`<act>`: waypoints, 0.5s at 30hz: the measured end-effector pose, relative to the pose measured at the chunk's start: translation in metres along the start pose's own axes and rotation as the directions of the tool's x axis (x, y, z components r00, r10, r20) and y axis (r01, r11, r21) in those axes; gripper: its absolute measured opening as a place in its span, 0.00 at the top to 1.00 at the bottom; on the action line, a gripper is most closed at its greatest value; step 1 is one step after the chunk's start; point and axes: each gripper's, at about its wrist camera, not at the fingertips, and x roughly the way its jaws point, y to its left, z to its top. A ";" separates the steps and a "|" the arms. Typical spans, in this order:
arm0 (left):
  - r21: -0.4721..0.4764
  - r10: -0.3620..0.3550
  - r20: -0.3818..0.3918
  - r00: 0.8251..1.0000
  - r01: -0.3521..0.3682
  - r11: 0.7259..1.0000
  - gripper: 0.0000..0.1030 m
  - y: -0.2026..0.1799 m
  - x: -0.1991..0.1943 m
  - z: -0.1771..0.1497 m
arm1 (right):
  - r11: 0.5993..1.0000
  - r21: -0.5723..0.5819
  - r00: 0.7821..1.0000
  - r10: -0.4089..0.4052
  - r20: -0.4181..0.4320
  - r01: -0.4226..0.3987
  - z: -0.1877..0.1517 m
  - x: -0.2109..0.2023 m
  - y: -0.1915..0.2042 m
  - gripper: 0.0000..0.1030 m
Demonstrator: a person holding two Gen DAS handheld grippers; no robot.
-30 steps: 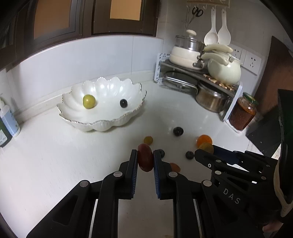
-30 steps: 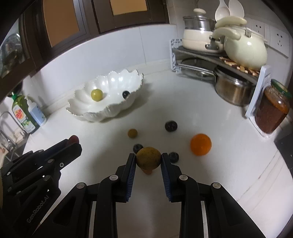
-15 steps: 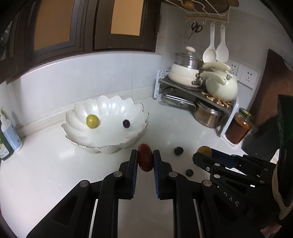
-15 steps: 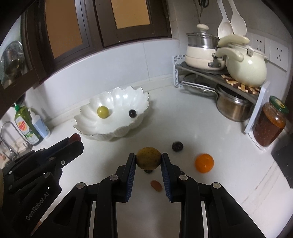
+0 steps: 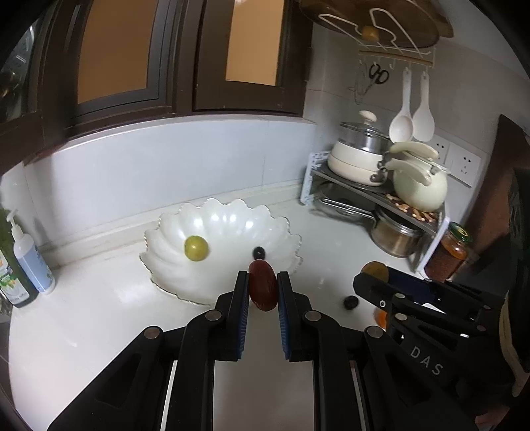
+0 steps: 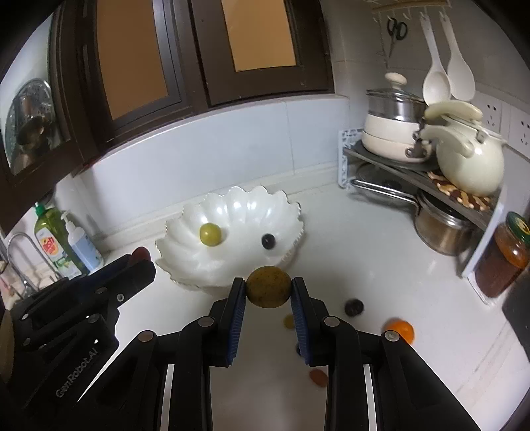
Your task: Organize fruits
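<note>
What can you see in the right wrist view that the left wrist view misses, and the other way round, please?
Only the right wrist view shows the tap, the green bottle and the small fruits on the counter below its fingers. Only the left wrist view shows the rack high on the wall. Both show the white bowl with a green fruit and a dark fruit, and each gripper holding a fruit.
</note>
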 end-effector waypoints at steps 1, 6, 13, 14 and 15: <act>0.000 0.002 0.001 1.000 -0.002 1.000 0.83 0.003 0.001 0.002 | 1.000 0.000 1.000 0.003 0.004 -0.003 0.003 0.002 0.003 0.72; -0.007 0.014 -0.007 1.000 -0.014 1.000 0.83 0.020 0.011 0.010 | 1.000 -0.012 1.000 0.010 0.011 -0.010 0.015 0.014 0.016 0.72; 0.006 0.046 -0.002 0.999 -0.046 0.999 0.83 0.038 0.021 0.024 | 1.000 -0.016 1.000 0.015 0.003 -0.015 0.029 0.033 0.026 0.72; 0.006 0.048 -0.003 0.999 -0.048 0.999 0.83 0.040 0.023 0.026 | 1.000 -0.018 1.000 0.016 0.002 -0.016 0.031 0.037 0.028 0.72; 0.007 0.051 -0.004 0.999 -0.051 0.999 0.83 0.042 0.025 0.028 | 1.000 -0.021 1.000 0.016 0.000 -0.016 0.034 0.040 0.029 0.72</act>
